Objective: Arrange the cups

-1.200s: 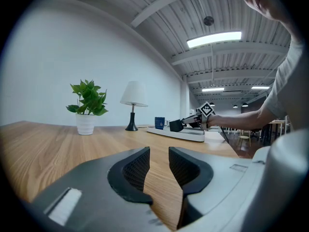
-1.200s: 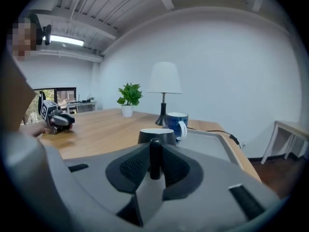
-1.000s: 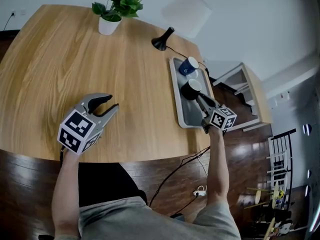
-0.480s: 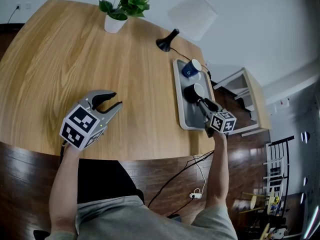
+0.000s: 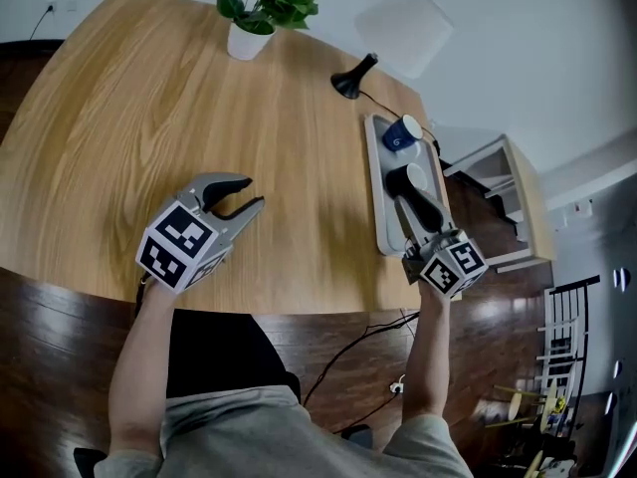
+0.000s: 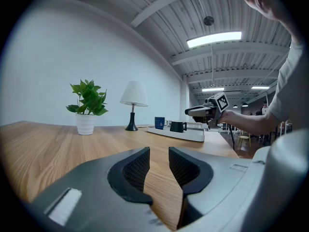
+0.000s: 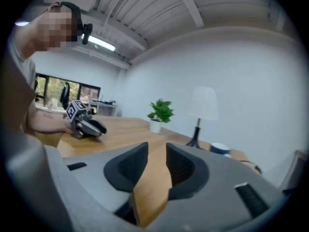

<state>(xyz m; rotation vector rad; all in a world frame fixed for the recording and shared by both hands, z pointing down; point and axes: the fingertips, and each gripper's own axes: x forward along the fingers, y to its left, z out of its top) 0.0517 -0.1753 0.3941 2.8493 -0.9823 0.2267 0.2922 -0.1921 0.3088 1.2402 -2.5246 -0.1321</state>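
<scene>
A black cup [image 5: 401, 182] and a blue cup [image 5: 400, 133] stand on a long grey tray [image 5: 381, 212] at the table's right edge. My right gripper [image 5: 418, 207] hovers just short of the black cup, pointing at it. Its jaws are closing, with a narrow gap and nothing between them [image 7: 157, 166]. In that view the black cup is hidden and only the blue cup [image 7: 219, 148] shows. My left gripper [image 5: 242, 199] stands open and empty over the wood near the front edge. Its own view shows both cups, blue [image 6: 160, 123] and black [image 6: 177, 126], far off on the tray [image 6: 193, 136].
A potted plant [image 5: 255, 23] and a black-footed lamp [image 5: 350, 80] with a white shade stand at the table's far side. A wooden side cabinet [image 5: 518, 207] sits to the right of the table. Cables trail on the dark floor [image 5: 358, 337] below the front edge.
My right gripper let go of the black cup, which stays on the tray, and drew back toward the tray's near end. The left gripper has not moved.
</scene>
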